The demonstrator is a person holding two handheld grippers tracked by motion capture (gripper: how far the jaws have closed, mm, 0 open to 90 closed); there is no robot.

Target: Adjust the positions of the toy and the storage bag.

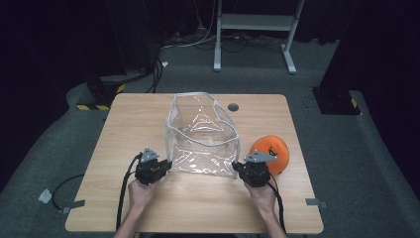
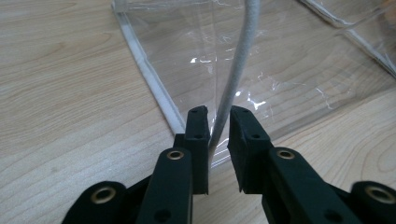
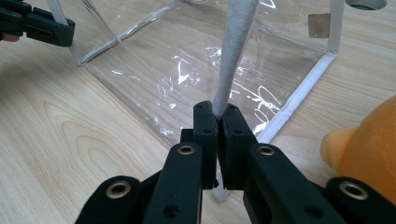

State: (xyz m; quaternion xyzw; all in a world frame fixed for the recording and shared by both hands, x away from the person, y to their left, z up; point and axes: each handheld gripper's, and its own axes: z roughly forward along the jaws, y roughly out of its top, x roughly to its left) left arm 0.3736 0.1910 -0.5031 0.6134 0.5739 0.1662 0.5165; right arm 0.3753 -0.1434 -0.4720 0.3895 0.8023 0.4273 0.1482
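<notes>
A clear plastic bag [image 1: 203, 134] with white trim stands open-topped in the middle of the wooden table [image 1: 148, 114]. My left gripper [image 1: 153, 168] is at the bag's front left corner. In the left gripper view it [image 2: 218, 114] is open, and the bag's white rim [image 2: 240, 60] runs through the gap, against the left jaw. My right gripper [image 1: 255, 171] is at the front right corner. There it [image 3: 217, 112] is shut on the white rim [image 3: 236, 42]. An orange plush toy [image 1: 271, 148] lies just right of the bag, also seen at the lower right [image 3: 369, 149].
A round cable hole [image 1: 233, 107] sits in the table behind the bag. Beyond the table stand a white desk frame [image 1: 252, 22] and a black base with yellow stripes [image 1: 99, 94] on the grey floor. The left gripper [image 3: 37, 25] appears far off in the right gripper view.
</notes>
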